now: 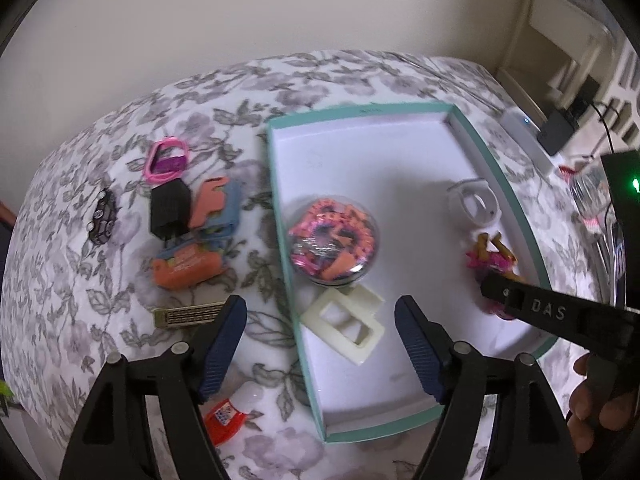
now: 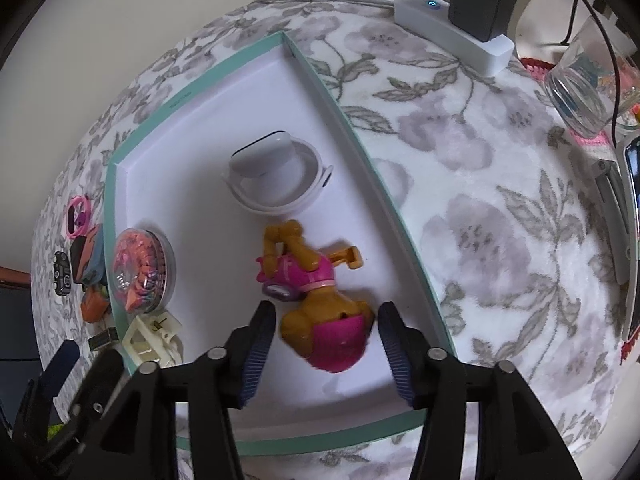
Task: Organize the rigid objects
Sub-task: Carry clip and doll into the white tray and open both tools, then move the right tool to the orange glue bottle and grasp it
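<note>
Risk first: right gripper (image 2: 326, 322) hangs with jaws apart on either side of the toy dog (image 2: 320, 312), pads clear of it. Toy lies on its side inside the teal-rimmed tray (image 2: 352, 128), near the right wall. A careless lift or sideways drift could clip the toy's head and skid it into the white round case (image 2: 276, 176) just beyond it. Left gripper (image 1: 320, 340) also stands wide, nothing between the pads; it straddles the tray's left rim above the cream double frame (image 1: 344, 320). Dropping here could catch that rim and shift or tip the tray, since the soft cover gives little footing.

Also in the tray: clear round tub of pink-orange pieces (image 1: 332, 240). Outside, left of it: pink ring (image 1: 166, 160), black block (image 1: 170, 212), orange and blue pieces (image 1: 188, 268), not yet sorted.

Surface: plush floral blanket (image 2: 500, 220), grey on white. Plain pale wall behind; white power strip (image 2: 456, 36) and glass jar (image 2: 580, 92) at the far right edge.
</note>
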`<state>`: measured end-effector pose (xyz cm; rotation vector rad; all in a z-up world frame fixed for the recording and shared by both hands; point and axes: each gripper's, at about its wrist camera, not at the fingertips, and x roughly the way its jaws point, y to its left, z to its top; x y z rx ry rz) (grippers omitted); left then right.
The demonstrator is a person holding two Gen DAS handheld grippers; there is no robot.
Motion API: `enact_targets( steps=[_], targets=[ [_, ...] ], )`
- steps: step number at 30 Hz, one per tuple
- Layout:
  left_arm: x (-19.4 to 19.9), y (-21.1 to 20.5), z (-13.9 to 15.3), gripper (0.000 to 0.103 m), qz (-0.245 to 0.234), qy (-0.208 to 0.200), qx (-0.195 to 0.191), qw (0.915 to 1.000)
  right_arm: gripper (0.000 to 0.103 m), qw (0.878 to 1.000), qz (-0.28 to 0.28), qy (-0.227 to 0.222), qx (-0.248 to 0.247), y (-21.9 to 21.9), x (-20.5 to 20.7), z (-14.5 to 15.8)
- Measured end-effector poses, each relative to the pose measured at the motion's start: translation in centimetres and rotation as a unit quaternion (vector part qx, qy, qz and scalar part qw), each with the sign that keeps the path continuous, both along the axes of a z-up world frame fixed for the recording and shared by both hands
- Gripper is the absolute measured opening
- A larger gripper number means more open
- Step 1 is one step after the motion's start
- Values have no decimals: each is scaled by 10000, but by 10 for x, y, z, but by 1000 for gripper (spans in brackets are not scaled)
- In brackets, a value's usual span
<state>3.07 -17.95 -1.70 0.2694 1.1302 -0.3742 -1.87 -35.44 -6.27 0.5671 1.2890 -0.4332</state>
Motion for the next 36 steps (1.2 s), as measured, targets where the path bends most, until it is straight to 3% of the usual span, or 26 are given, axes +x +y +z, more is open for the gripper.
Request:
enact_targets(
  steps=[9,14,17,19,21,23,36],
  targets=[
    [12,34,1,81,718,-8,-159,9973,67,9992,229,-168,-291,10,6,17],
    [18,54,3,82,1100,-83,-214,9937,78,9971,354,-509,-445,15,4,36],
    [21,70,4,87,1386,-38,-351,9897,84,9951,476,-690,-515,22,5,45],
    [22,79,4,96,1542,-29,-429,9871,84,9941,541,-779,-524,27,6,49],
    [23,88,5,96,1695,-64,-499,9842,87,9932,583,-858,-529,32,6,53],
    [23,95,7,96,1801,-105,-545,9821,96,9916,668,-947,-570,39,8,57],
    [32,149,20,101,2618,-196,-890,9608,103,9786,1509,-1226,-681,94,26,56]
  ],
)
